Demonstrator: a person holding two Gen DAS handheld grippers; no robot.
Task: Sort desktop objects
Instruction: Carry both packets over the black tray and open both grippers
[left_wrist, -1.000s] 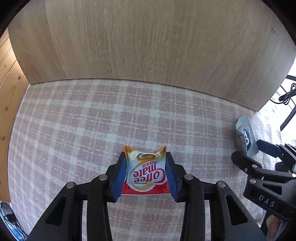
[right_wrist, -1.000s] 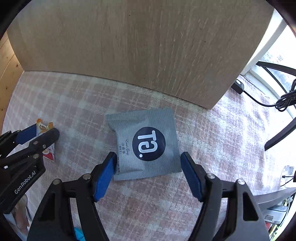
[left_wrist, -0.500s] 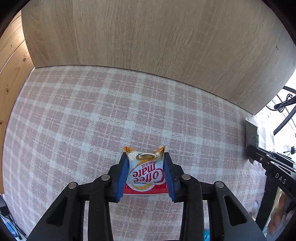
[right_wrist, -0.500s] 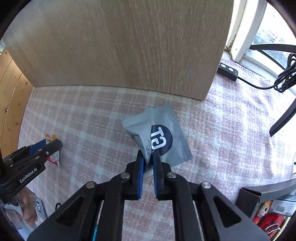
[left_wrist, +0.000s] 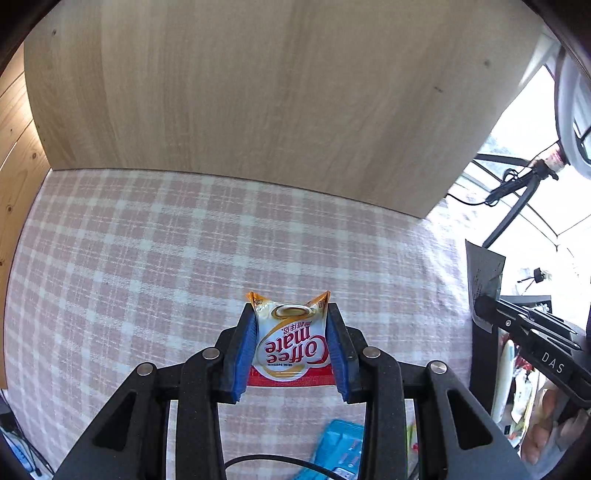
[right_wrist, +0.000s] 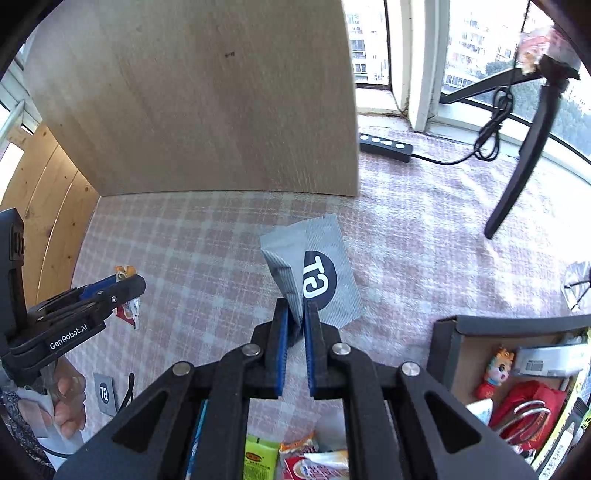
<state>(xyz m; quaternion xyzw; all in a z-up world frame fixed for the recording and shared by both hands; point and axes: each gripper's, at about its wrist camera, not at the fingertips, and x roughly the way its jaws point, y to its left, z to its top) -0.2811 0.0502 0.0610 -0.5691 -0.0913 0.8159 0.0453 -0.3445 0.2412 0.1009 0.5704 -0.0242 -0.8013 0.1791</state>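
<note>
1. Left wrist view: The left gripper (left_wrist: 291, 343) had its blue pads pinching the Coffee mate sachet (left_wrist: 292, 341) from both sides, the packet bowed between them and lifted above the checked tablecloth (left_wrist: 147, 258). At the right edge the right gripper (left_wrist: 480, 308) showed edge-on, a grey packet (left_wrist: 484, 273) standing up from its tip. To carry this well, the person would probably want to keep the squeeze even and the sachet level, since a soft packet can slip out from between flat pads. Compared with the frame a second earlier, the wooden panel (left_wrist: 258, 92) filled more of the view and a blue packet (left_wrist: 338, 446) had come into sight under the fingers, so the gripper had risen and drawn back.

2. Right wrist view: The right gripper (right_wrist: 295, 314) had its jaws pressed nearly together on the folded lower corner of the grey packet (right_wrist: 317, 266), which hung clear of the cloth. A cardboard box (right_wrist: 458, 332) holding small items sat to the lower right, likely the sorting target. A thin corner grip invites swinging, so a slow, steady carry over the box rim would seem wise. A second earlier the packet lay flat between widely spread jaws; half a second earlier they had shut on it; now it was raised, and the box showed more fully.
</note>
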